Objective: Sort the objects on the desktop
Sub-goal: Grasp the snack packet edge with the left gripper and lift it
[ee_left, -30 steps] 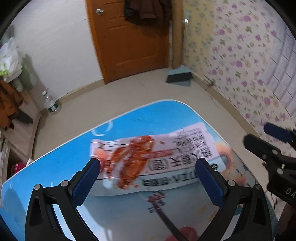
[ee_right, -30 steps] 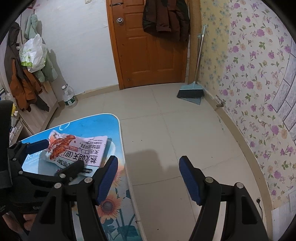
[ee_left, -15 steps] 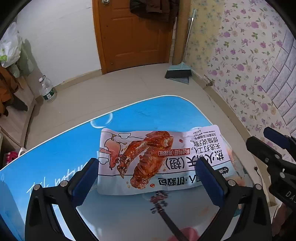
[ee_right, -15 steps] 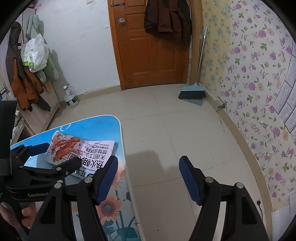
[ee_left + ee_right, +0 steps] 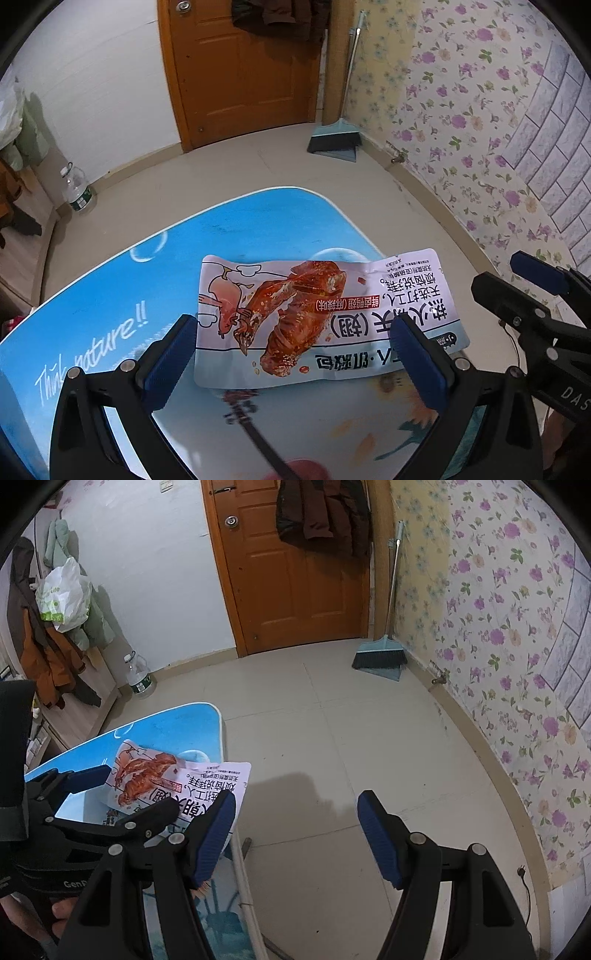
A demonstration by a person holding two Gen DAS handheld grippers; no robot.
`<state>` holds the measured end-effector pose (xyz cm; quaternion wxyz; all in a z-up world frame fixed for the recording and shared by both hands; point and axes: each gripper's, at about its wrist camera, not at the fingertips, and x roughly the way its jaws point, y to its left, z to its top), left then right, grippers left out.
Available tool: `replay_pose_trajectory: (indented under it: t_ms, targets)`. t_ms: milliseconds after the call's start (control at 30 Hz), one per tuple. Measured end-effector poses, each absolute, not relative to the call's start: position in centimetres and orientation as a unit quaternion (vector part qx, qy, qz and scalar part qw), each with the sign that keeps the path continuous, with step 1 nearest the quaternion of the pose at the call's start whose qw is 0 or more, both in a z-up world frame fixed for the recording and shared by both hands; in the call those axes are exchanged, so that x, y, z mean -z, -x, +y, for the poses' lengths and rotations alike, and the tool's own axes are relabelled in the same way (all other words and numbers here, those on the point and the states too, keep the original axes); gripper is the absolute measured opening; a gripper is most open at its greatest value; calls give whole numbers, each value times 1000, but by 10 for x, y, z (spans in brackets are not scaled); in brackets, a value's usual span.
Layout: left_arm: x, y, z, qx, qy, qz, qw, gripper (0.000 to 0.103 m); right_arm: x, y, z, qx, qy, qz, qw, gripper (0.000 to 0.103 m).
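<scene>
On the blue printed worktop (image 5: 155, 254), a flat white plastic snack pouch (image 5: 325, 321), printed with a glazed red-brown poultry wing and dark Chinese lettering, is lying face up near the right-hand edge. Compared with a second ago, the pouch is appearing lower and larger in the left wrist view, and its right end is now reaching the worktop edge; in the right wrist view one corner is overhanging the floor. This is indicating, as a judgement, that the approach phase is ending and the grasp is the next step.

The pouch is looking thin, glossy and slightly wrinkled at its sealed upper edge, so it is likely to flex when lifted.

The left gripper (image 5: 295, 354) is standing released, its blue pads straddling the lower part of the pouch without pressing on it; whether they are touching the film cannot be told. The right gripper (image 5: 295, 830) is likewise released and holding nothing, its jaws hanging mostly over the tiled floor (image 5: 332, 720), just beside the worktop edge.
</scene>
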<state>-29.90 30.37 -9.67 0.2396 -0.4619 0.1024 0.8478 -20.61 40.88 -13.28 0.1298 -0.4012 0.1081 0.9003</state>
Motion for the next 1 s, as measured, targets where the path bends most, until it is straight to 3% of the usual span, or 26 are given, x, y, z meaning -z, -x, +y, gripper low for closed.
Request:
replay_pose_trajectory:
  t_ms: [300, 500, 1000]
  targets:
    - [95, 287, 330, -843, 460, 112, 255, 103, 126, 185, 431, -902, 391, 122, 135, 70]
    - [94, 282, 335, -841, 461, 113, 260, 103, 132, 185, 447, -897, 398, 171, 81, 70]
    - [88, 275, 328, -844, 451, 128, 262, 103, 151, 208, 434, -887, 417, 194, 20, 70]
